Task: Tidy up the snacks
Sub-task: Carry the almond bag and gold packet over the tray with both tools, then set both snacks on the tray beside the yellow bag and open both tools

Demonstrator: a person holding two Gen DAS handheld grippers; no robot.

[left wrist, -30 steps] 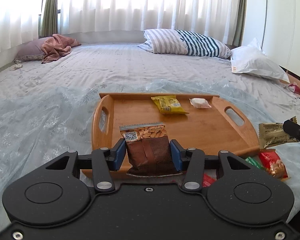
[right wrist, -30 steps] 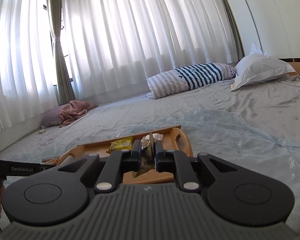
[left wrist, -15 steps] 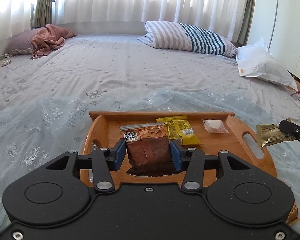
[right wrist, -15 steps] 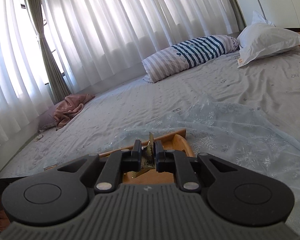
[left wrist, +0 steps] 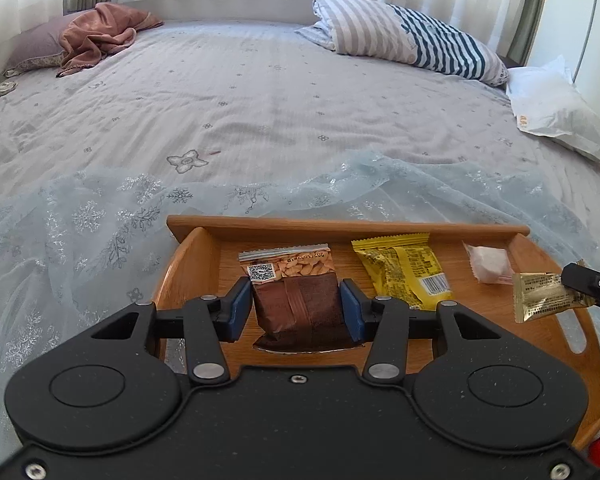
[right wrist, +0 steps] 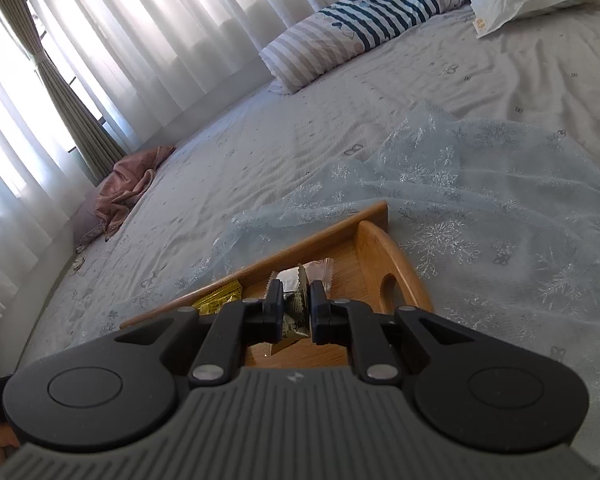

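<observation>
While both packets hang over the wooden tray (left wrist: 384,229) (two snacks already inside), left gripper (left wrist: 296,309) fingers clamp the almond packet (left wrist: 296,292), right gripper (right wrist: 295,307) fingers pinch the gold sachet (left wrist: 542,297). Next: lower, release.

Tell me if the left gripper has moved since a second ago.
Yes. The left gripper with its brown packet advanced over the tray, toward its far rim.

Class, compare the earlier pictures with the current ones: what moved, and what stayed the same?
Both grippers advanced over the wooden tray, carrying their snacks. The left gripper stays shut on the brown almond packet, the right gripper on the gold packet. The yellow packet and white sweet lie unmoved.
</observation>
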